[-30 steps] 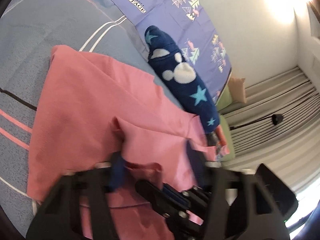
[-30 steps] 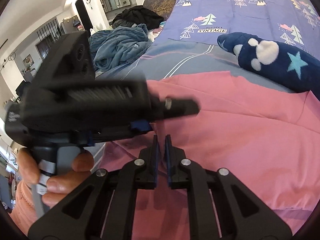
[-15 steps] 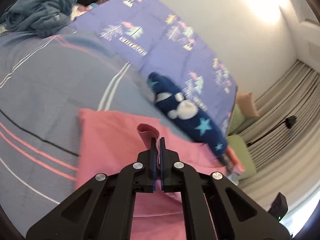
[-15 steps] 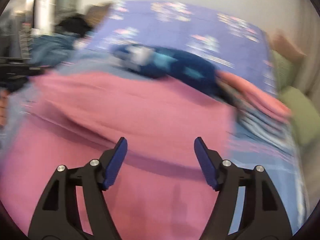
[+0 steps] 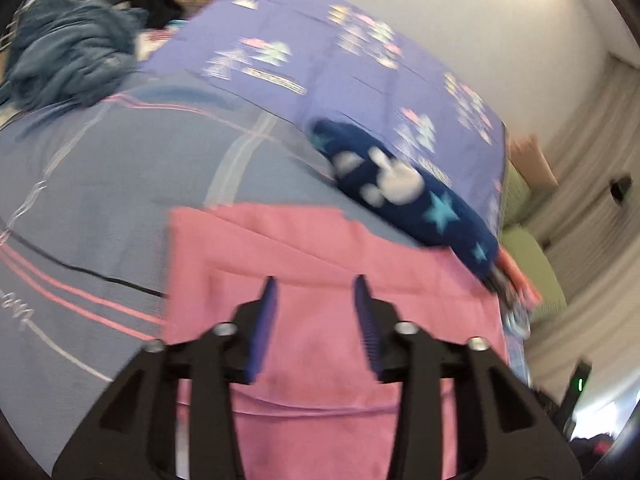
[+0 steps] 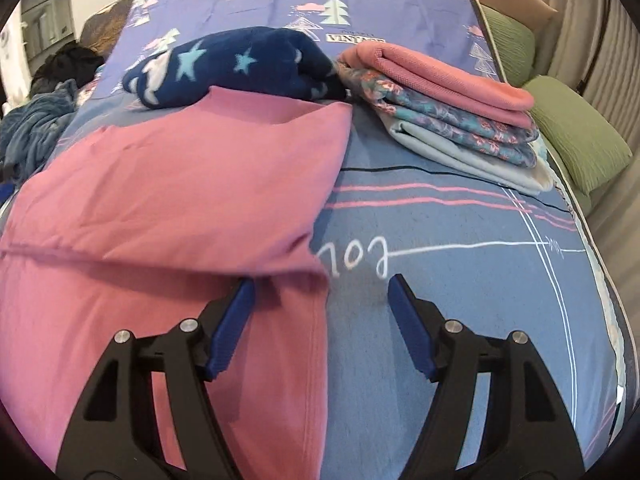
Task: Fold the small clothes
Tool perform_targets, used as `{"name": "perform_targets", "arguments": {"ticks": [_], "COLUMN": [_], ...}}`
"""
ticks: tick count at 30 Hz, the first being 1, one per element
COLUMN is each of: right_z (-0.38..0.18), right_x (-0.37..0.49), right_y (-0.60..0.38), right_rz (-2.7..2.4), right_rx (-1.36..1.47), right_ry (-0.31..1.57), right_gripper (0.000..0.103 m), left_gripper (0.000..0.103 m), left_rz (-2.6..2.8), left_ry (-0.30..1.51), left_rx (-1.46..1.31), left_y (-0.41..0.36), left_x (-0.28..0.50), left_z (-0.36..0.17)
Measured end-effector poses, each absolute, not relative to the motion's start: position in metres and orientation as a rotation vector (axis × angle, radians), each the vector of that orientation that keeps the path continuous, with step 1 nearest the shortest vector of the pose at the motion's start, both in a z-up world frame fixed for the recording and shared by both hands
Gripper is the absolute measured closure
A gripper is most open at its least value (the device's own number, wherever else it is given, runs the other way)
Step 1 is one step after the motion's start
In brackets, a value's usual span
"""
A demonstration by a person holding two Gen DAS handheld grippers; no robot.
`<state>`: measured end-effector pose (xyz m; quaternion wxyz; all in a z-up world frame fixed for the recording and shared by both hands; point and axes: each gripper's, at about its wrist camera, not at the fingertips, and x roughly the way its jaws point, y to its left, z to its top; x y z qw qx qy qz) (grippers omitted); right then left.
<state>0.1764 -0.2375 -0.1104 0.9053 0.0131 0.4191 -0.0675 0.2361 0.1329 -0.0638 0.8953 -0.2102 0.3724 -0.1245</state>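
Observation:
A pink garment (image 5: 320, 280) (image 6: 172, 200) lies spread on the blue bedsheet (image 6: 460, 280), with one part folded over itself. My left gripper (image 5: 316, 292) hovers above the garment near its left edge; its jaws are opening and nothing is between them. My right gripper (image 6: 320, 292) stands open over the garment's right edge, its left finger above the pink cloth and its right finger above the bare sheet. Neither gripper holds anything.
A navy fleece piece with stars (image 6: 236, 68) (image 5: 408, 200) lies just beyond the pink garment. A stack of folded clothes (image 6: 448, 104) sits at the right, beside green pillows (image 6: 576, 128). A blue blanket heap (image 5: 68, 56) lies far left. A wall and curtains stand behind the bed.
The left gripper shut on a pinch of pink cloth, then let it go and opened while lifting. The right gripper opened and swung across to the garment's right edge.

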Motion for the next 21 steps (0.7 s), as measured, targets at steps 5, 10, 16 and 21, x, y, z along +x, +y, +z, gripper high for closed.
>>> {"name": "perform_targets", "arguments": {"ticks": [5,10,16,21], "right_z": [-0.118,-0.118,-0.12,-0.12], "right_x": [0.163,0.16,0.152,0.145], "right_y": [-0.28,-0.276,-0.292,-0.295], "right_rz": [-0.286,-0.259,-0.19,-0.162], "right_rx": [0.277,0.247,0.365,0.405], "right_ry": [0.847,0.832,0.79,0.76], "right_gripper": [0.044,0.043,0.042,0.042], "left_gripper": [0.053,0.05,0.05,0.05], "left_rz": [-0.19,-0.179,-0.401,-0.571], "left_ry": [0.871,0.84,0.794,0.871], "left_rx": [-0.127,-0.006,-0.16,-0.063], "left_y": [0.065,0.047,0.012,-0.106], "left_x": [0.241,0.23,0.218,0.251], "left_z": [-0.105,-0.092,-0.046,-0.024]}}
